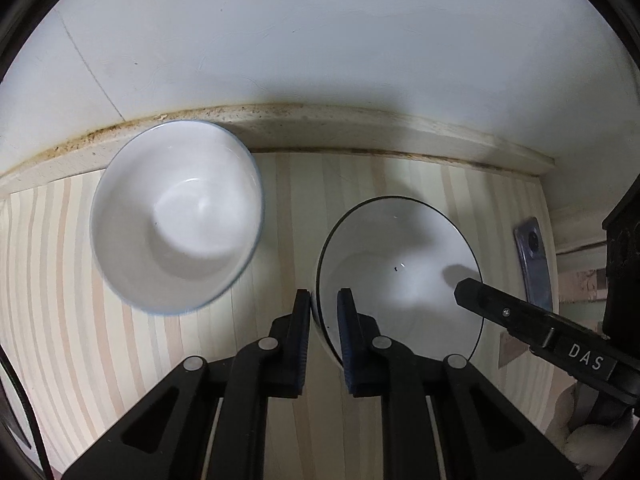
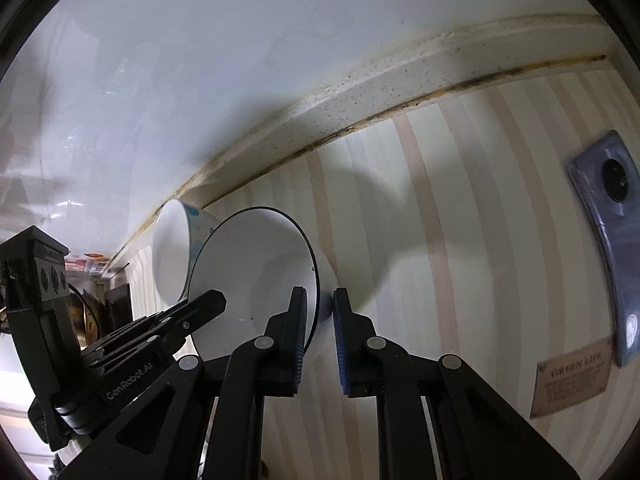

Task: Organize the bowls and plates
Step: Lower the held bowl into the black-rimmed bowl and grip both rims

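A white bowl with a dark rim (image 1: pixel 400 264) sits on the striped counter, seen also in the right wrist view (image 2: pixel 256 264). My left gripper (image 1: pixel 324 300) is shut on its left rim. My right gripper (image 2: pixel 320 300) is shut on the opposite rim; its finger shows in the left wrist view (image 1: pixel 500 308). A deeper white bowl with a pale blue rim (image 1: pixel 176 216) stands to the left by the back ledge, shown with blue dots in the right wrist view (image 2: pixel 172 252).
The striped counter (image 1: pixel 100 340) ends at a stained back ledge (image 1: pixel 320 128) under a white wall. A blue-grey phone (image 2: pixel 612 236) lies to the right, with a "GREEN LIFE" label (image 2: pixel 572 384) beside it.
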